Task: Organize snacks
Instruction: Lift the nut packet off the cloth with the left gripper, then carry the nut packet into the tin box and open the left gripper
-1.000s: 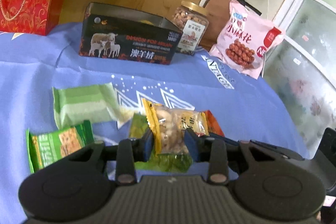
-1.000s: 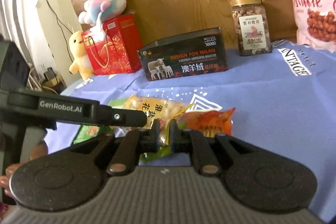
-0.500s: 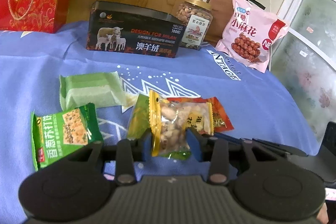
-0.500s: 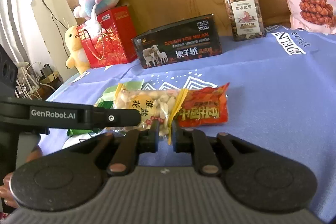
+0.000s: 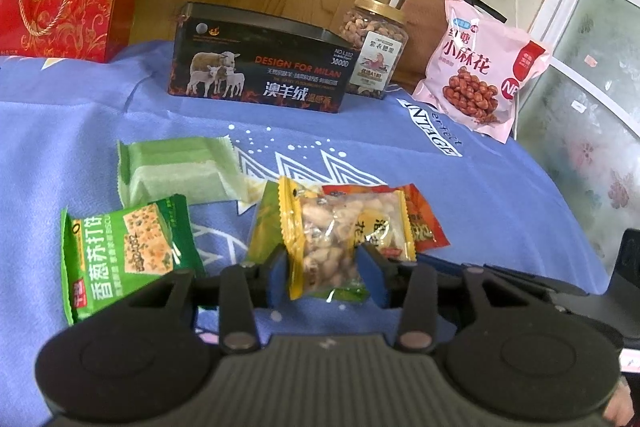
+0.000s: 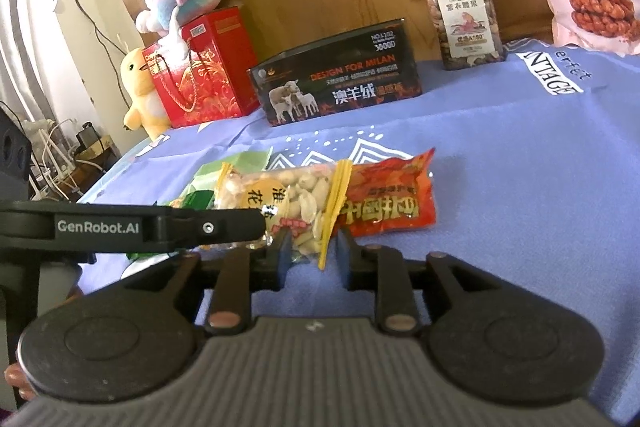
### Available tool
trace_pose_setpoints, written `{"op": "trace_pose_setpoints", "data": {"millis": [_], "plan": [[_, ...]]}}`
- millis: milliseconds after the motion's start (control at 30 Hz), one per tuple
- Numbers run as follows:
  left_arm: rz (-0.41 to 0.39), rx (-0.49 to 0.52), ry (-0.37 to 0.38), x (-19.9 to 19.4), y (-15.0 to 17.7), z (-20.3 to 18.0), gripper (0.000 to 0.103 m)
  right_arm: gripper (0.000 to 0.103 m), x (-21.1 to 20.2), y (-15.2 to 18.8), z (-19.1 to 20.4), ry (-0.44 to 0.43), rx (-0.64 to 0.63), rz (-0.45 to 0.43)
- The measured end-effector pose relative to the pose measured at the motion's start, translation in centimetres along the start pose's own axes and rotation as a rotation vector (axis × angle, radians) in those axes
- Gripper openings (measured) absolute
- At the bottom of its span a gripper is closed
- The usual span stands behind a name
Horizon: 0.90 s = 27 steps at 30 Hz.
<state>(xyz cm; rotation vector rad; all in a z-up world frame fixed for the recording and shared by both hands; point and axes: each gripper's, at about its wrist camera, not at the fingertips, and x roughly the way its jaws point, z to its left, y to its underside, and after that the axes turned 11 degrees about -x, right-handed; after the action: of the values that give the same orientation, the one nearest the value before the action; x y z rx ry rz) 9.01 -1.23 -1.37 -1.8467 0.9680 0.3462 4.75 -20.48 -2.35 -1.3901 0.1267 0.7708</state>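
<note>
blue cloth (image 5: 480, 187) | black tin (image 5: 260, 67): "DESIGN FOR MILAN" | left tool (image 6: 160, 227): "GenRobot.AI"

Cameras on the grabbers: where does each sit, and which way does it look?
Left wrist: on the left gripper, looking forward and down along its opening jaws, peanut packet between them; own fingers show.
Right wrist: on the right gripper, looking likewise; jaws opening, packet's yellow edge between them; left gripper's finger shows at left.
Both see the peanut packet, black box, nut jar.
</note>
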Motion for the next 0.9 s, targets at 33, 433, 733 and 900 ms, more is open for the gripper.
{"op": "trace_pose_setpoints", "data": {"millis": [33, 433, 733, 900], "plan": [[-0.003, 0.001, 0.003, 0.0, 0.0, 0.1, 0.041, 0.028, 0.0, 0.0, 0.1, -0.001, -0.005, 0.000], [-0.031, -0.006, 0.092, -0.5, 0.5, 1.5, 0.033, 0.013, -0.7, 0.1, 1.6, 0.032, -0.115, -0.056], [-0.085, 0.039, 0.121, -2.3, -1.1, 0.4, 0.031, 0.011, -1.6, -1.1, 2.2, 0.031, -0.129, -0.130], [-0.121, 0.045, 0.108, -2.2, -6.2, -0.2, 0.031, 0.011, 0.4, -5.4, 1.7, 0.007, -0.159, -0.152]]}}
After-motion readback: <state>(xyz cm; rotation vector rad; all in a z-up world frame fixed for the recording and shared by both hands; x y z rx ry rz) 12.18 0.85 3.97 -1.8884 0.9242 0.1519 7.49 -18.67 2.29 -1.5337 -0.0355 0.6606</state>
